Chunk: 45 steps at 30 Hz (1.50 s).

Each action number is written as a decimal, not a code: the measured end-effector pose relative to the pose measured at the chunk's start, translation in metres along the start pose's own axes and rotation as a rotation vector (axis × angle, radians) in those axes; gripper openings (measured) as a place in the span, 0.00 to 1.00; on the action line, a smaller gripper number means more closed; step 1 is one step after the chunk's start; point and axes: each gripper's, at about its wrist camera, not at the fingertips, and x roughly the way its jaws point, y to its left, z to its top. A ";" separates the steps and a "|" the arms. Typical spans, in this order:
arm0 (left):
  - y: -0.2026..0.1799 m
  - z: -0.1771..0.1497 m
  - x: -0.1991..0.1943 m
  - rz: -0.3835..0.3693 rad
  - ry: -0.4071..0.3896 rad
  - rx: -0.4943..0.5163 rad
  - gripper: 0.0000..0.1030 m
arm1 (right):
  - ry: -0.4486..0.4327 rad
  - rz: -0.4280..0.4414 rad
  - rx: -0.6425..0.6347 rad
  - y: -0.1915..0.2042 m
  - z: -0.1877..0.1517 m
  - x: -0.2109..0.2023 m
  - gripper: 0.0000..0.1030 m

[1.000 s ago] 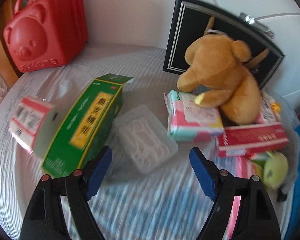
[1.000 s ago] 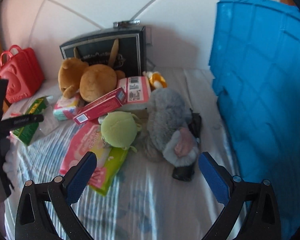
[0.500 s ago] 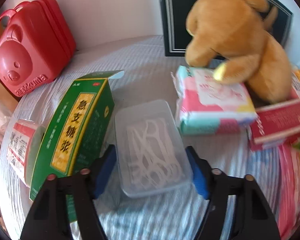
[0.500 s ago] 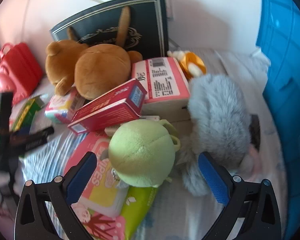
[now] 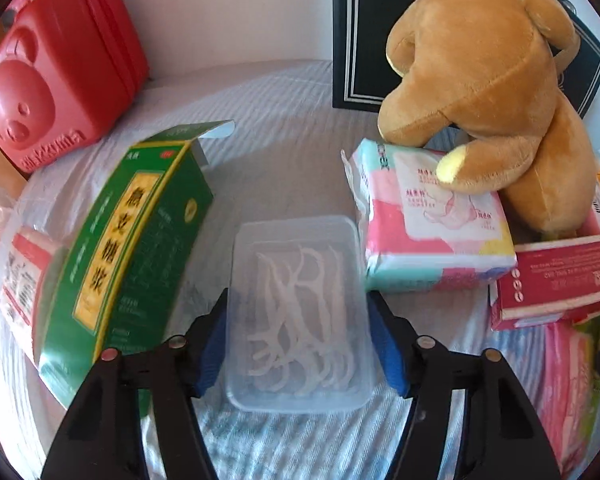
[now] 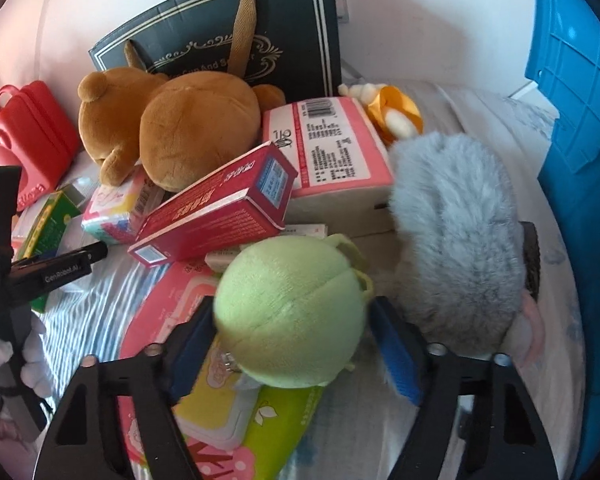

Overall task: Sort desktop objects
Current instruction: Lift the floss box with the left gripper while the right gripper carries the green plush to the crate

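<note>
In the left wrist view a clear plastic box of white floss picks [image 5: 298, 316] lies on the striped cloth, between the blue pads of my left gripper [image 5: 300, 344]. The pads sit against its two sides. In the right wrist view a round green plush [image 6: 290, 316] rests on a pink wipes pack [image 6: 172, 312], between the pads of my right gripper [image 6: 296, 352], which straddles it closely. The left gripper also shows at the left of the right wrist view [image 6: 56, 268].
Green medicine box [image 5: 128, 260], red bear case [image 5: 56, 64], brown teddy bear [image 5: 492, 100], tissue pack [image 5: 428, 220], red carton [image 6: 216, 208], pink boxed pack [image 6: 328, 148], grey furry plush [image 6: 456, 232], dark gift bag [image 6: 236, 40] crowd the cloth. A blue crate [image 6: 576, 160] stands at right.
Both grippers moved forward and narrowed. The left one came around the floss box; the right one came around the green plush.
</note>
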 end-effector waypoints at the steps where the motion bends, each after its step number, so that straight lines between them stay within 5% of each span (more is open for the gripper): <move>1: 0.000 -0.004 -0.002 -0.006 0.001 0.007 0.59 | 0.000 0.001 -0.001 0.000 -0.001 0.000 0.69; 23: -0.004 -0.053 -0.023 -0.053 0.039 0.022 0.59 | -0.017 0.004 -0.004 -0.001 -0.013 -0.017 0.67; 33: 0.014 -0.124 -0.091 -0.060 0.028 0.031 0.59 | -0.028 0.002 0.006 0.001 -0.050 -0.062 0.67; 38: 0.012 -0.129 -0.117 -0.103 0.003 0.060 0.59 | -0.069 -0.003 -0.034 0.011 -0.070 -0.101 0.67; 45: 0.009 -0.142 -0.189 -0.129 -0.128 0.099 0.59 | -0.179 -0.026 -0.094 0.026 -0.090 -0.173 0.67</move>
